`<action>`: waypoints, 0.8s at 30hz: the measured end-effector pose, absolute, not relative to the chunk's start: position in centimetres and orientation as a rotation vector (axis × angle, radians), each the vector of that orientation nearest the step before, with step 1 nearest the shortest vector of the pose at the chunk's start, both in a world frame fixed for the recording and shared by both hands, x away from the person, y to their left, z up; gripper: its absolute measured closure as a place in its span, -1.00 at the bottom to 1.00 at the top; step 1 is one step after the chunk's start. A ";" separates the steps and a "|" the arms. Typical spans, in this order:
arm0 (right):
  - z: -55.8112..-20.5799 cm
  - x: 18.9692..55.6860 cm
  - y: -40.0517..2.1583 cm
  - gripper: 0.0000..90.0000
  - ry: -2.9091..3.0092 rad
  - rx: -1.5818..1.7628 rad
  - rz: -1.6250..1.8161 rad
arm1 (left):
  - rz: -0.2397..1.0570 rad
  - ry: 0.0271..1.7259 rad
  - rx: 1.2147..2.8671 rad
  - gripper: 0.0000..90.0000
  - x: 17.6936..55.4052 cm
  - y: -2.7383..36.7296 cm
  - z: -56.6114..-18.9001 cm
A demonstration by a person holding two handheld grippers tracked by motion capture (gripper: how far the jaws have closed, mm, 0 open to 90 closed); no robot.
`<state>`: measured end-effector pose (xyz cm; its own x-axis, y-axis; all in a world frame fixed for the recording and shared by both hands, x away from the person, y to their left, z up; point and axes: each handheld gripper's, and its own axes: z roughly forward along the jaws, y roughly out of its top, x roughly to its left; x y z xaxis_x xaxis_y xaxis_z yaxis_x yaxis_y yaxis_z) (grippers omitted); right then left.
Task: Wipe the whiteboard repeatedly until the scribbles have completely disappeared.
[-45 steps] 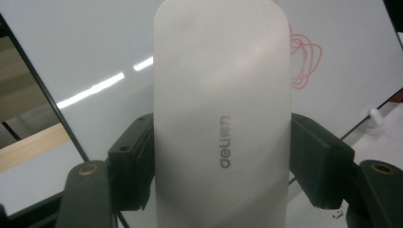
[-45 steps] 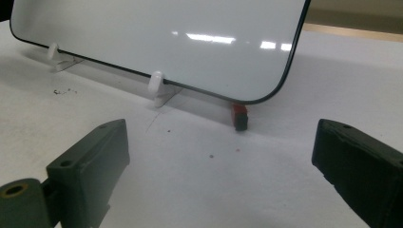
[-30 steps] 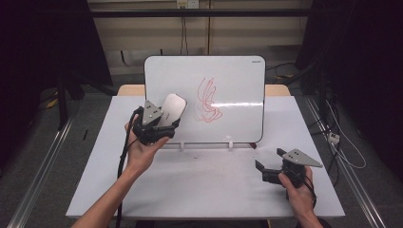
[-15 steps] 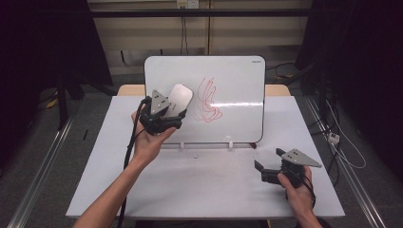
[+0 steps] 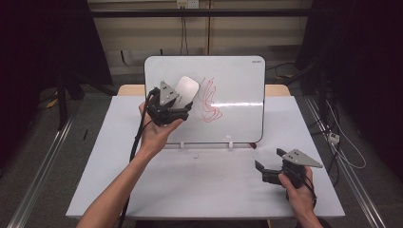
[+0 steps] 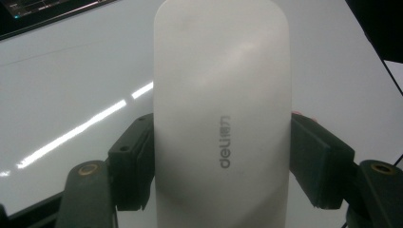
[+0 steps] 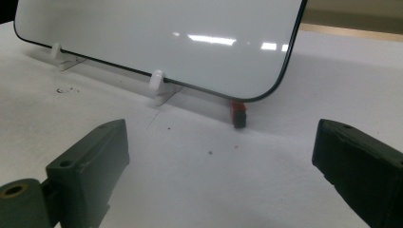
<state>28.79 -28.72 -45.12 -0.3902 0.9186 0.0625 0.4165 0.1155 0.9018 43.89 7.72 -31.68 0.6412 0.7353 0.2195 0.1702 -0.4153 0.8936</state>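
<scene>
A whiteboard [image 5: 233, 80] stands upright on white feet at the back of the table, with a red scribble [image 5: 209, 102] near its middle. My left gripper [image 5: 183, 102] is raised against the board's left part, shut on a white eraser [image 5: 186, 90] [image 6: 221, 118] marked "deli"; the eraser's top edge lies just left of the scribble. My right gripper [image 5: 259, 168] [image 7: 221, 171] rests low on the table at the front right, open, with nothing between its jaws. A small red and dark marker end [image 7: 238, 114] lies under the board's lower right corner.
The white table [image 5: 199, 185] has bare room in front of the board. The board's white feet [image 7: 159, 85] stand on it, with small dark specks [image 7: 64, 89] nearby. Cables [image 5: 340, 142] trail on the floor at the right.
My left gripper has carried the eraser to the right across the board, toward the red scribble. The right gripper has stayed in place.
</scene>
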 end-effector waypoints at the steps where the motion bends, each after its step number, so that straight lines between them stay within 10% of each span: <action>1: -45.1 28.8 -28.7 -0.88 1.872 1.292 1.237 | 0.765 0.711 1.930 -0.31 44.0 7.6 -31.6; 24: -45.1 28.8 -28.8 -0.88 1.870 1.293 1.240 | 0.819 0.684 1.983 -0.31 47.2 4.5 -31.0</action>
<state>28.75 -28.77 -45.12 -0.3901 0.9185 0.0641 0.4163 0.1139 0.9021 47.23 4.46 -30.97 0.6343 0.7183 0.2861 0.1532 -0.4794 0.8641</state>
